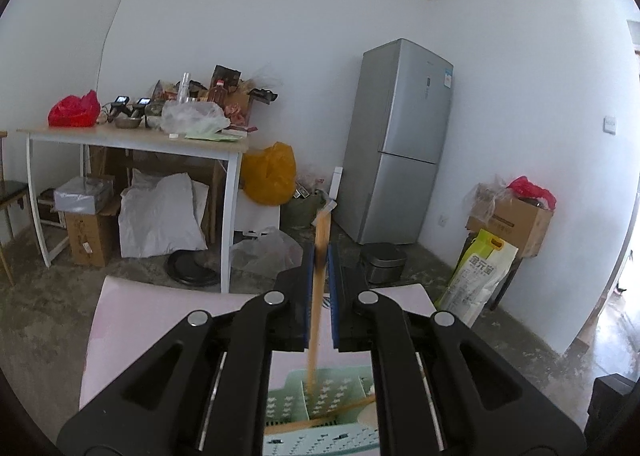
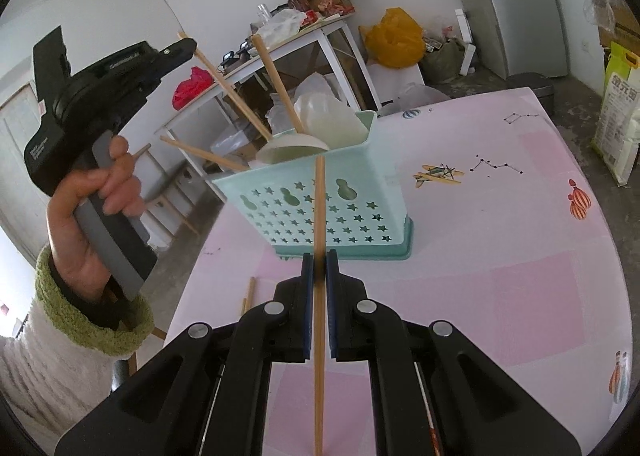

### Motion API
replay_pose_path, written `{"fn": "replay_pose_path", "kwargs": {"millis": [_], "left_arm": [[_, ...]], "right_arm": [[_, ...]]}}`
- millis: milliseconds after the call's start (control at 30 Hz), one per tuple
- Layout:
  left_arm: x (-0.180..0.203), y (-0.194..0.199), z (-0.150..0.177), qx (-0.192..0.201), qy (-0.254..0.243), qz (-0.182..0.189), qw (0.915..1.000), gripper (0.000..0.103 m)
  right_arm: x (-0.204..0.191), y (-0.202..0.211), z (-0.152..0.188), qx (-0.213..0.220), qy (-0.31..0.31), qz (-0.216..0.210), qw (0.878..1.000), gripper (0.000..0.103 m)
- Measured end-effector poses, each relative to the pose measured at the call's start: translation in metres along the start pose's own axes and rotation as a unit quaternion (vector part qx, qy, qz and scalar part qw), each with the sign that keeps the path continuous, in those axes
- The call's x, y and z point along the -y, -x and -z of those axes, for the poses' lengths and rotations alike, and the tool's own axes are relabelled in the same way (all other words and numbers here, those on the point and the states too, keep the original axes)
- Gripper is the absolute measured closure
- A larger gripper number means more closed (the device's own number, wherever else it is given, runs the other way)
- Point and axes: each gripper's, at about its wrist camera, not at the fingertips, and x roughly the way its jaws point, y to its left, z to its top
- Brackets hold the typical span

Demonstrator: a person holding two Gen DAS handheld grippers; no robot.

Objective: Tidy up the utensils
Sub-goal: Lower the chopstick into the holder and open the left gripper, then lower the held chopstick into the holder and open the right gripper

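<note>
Left gripper (image 1: 320, 296) fingers hold chopstick (image 1: 318, 296) over basket (image 2: 320, 196). Right gripper (image 2: 319, 308) fingers pinch another chopstick (image 2: 319, 296), basket at 12 o'clock on tabletop (image 2: 500, 256). Best: lower tip into compartment, then release.

My pink patterned surface (image 2: 500, 216) carries the mint star-cut utensil basket (image 2: 320, 212) and one loose chopstick (image 2: 249, 294) beside it.

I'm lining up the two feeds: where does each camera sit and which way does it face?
Left wrist: on the left gripper, above the basket, facing the fridge; its fingers clamp a chopstick.
Right wrist: on the right gripper, facing the basket across the table; shows its own chopstick and the left hand.
Shared: basket, fridge.
</note>
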Motion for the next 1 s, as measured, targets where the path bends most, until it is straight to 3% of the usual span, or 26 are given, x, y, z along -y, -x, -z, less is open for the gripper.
{"fn": "replay_pose_path", "kwargs": {"millis": [33, 433, 700, 1000], "left_arm": [[-0.002, 0.004, 0.0, 0.003, 0.001, -0.001, 1.0, 0.086], [-0.019, 0.086, 0.0, 0.03, 0.003, -0.013, 0.9995, 0.048], [-0.059, 0.134, 0.043, -0.044, 0.012, -0.042, 0.9981, 0.03], [-0.107, 0.165, 0.123, -0.145, 0.053, -0.086, 0.9843, 0.028]], "right_arm": [[-0.001, 0.001, 0.0, 0.001, 0.001, 0.001, 1.0, 0.097], [-0.023, 0.029, -0.011, 0.038, 0.031, 0.001, 0.999, 0.097], [-0.059, 0.052, -0.04, 0.08, 0.079, -0.018, 0.993, 0.097], [-0.106, 0.071, -0.091, 0.133, 0.132, -0.042, 0.981, 0.097]]}}
